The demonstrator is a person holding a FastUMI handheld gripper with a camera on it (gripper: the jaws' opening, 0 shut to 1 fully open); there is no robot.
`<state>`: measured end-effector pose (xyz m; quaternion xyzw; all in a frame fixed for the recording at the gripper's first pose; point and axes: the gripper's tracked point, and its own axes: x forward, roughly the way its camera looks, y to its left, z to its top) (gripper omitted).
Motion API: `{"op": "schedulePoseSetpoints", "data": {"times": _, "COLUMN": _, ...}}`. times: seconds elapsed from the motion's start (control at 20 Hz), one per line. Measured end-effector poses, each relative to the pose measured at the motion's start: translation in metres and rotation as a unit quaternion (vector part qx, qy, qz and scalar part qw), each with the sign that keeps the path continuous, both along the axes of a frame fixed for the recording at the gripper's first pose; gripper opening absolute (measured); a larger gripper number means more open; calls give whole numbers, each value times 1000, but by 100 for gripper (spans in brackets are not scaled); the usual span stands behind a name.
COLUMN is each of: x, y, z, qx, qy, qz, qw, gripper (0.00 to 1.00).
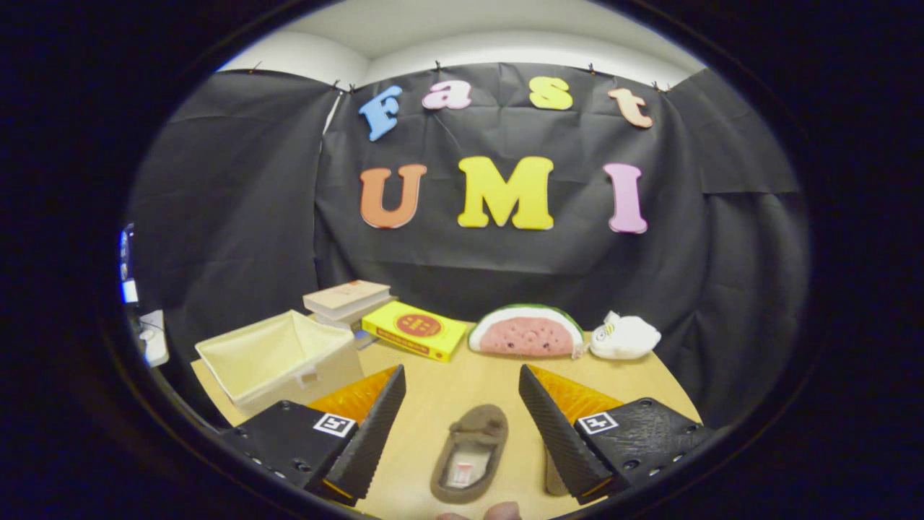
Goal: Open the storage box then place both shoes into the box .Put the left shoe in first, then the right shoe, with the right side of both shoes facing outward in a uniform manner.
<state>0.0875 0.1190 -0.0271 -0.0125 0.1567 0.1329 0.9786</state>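
The shoe (471,453), a brown slipper, lies flat on the table (476,375), opening up, a pale insole visible inside. It sits between the two fingers of the gripper (462,386), touching neither. A second brown shape, probably the other shoe (553,479), shows just behind the right finger (559,433); most of it is hidden.

The gripper is released: its fingers stand wide apart with bare table between them and nothing grasped. The left finger (372,433) overlaps the near corner of the box in the picture.

The box (278,361), a cream fabric storage bin, stands on the left part of the table beyond the left finger. Its top is open and its interior shows no contents.

Beyond the fingers, along the far edge of the table, a row of items stands before the black cloth wall: a stack of books (348,300) behind the box, a yellow book (415,330) beside it, a watermelon-slice cushion (527,332), and a white plush toy (624,336) at the right end. All are well apart from the shoe.

A fingertip (502,511) shows just below the heel of the shoe.
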Motion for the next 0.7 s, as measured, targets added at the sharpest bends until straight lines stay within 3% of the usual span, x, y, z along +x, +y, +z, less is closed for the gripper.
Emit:
{"op": "schedulePoseSetpoints", "data": {"times": 0.5, "x": 4, "y": -29, "z": -134, "qx": -1, "qy": 135, "qz": -42, "qw": 990, "gripper": 96}}
{"op": "schedulePoseSetpoints", "data": {"times": 0.7, "x": 3, "y": -16, "z": -161, "qx": 13, "qy": 185, "qz": -32, "qw": 982, "gripper": 96}}
